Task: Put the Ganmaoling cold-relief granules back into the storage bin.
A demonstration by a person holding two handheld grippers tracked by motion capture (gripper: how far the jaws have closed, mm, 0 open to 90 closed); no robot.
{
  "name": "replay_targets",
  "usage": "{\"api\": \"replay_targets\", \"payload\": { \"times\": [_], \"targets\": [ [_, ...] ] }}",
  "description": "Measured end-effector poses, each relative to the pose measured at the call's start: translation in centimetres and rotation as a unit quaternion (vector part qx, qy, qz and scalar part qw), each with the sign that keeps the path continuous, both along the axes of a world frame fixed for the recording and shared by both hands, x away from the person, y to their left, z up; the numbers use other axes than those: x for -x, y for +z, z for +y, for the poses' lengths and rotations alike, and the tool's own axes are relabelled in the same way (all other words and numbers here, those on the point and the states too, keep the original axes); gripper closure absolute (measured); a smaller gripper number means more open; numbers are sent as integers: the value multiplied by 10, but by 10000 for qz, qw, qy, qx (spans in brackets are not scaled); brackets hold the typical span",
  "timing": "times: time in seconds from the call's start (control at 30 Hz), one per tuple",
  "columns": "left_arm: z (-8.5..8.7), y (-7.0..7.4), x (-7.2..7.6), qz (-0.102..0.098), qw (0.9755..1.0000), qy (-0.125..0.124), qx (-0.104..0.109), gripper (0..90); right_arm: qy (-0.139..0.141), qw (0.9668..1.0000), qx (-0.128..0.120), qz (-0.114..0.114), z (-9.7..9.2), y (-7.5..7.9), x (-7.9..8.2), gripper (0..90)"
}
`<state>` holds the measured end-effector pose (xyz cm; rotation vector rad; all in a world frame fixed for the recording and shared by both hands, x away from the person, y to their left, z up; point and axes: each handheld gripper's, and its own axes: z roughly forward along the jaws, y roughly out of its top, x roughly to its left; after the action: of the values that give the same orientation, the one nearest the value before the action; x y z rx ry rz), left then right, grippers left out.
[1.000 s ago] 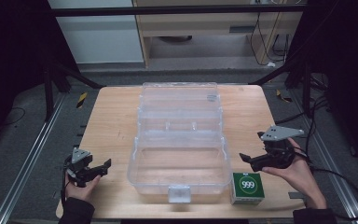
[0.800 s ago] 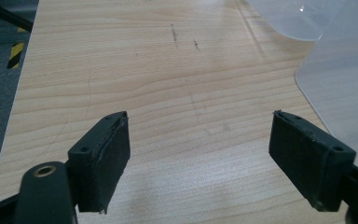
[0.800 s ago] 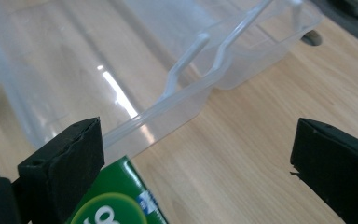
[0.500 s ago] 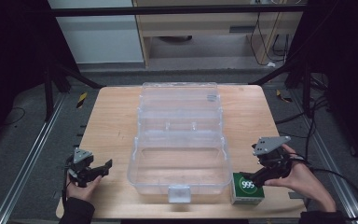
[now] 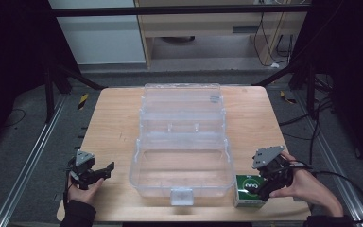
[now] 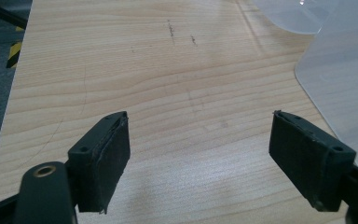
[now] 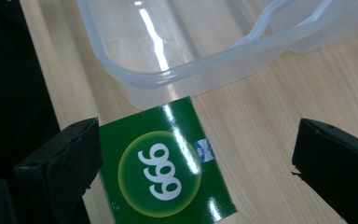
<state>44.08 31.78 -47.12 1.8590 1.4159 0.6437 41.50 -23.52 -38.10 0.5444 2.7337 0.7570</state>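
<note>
At 7 o'clock on the table point(image 5: 113, 118), my left gripper point(image 5: 105, 170) idles, jaws spread over bare wood, nothing held. Centre: clear plastic box point(image 5: 182, 163), lid open, seemingly empty. At 5 o'clock, my right gripper point(image 5: 260, 187) hangs spread over the green carton point(image 7: 165, 163), one jaw beside its edge. Judgement: centre the jaws across the carton, lower squarely, then pinch, avoiding the box wall.

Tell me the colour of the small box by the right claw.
Green box, white 999 in a yellow-green circle; clearest in the right gripper view.
</note>
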Motion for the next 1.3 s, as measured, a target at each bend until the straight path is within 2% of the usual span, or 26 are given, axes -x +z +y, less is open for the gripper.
{"api": "replay_targets", "payload": {
  "times": [0.27,0.63,0.83,1.3],
  "targets": [
    [0,0,0,1,10000,-13,-4,197,232,9992,240,216,3,-10,3,11],
    [-1,0,0,17,10000,-31,-22,196,326,9976,487,362,7,-21,6,6],
    [-1,0,0,2,10000,-26,-15,197,471,9957,664,438,11,-29,5,6],
    [-1,0,0,10,10000,-45,-40,197,558,9919,964,614,12,-50,-2,7]
  ]
}}
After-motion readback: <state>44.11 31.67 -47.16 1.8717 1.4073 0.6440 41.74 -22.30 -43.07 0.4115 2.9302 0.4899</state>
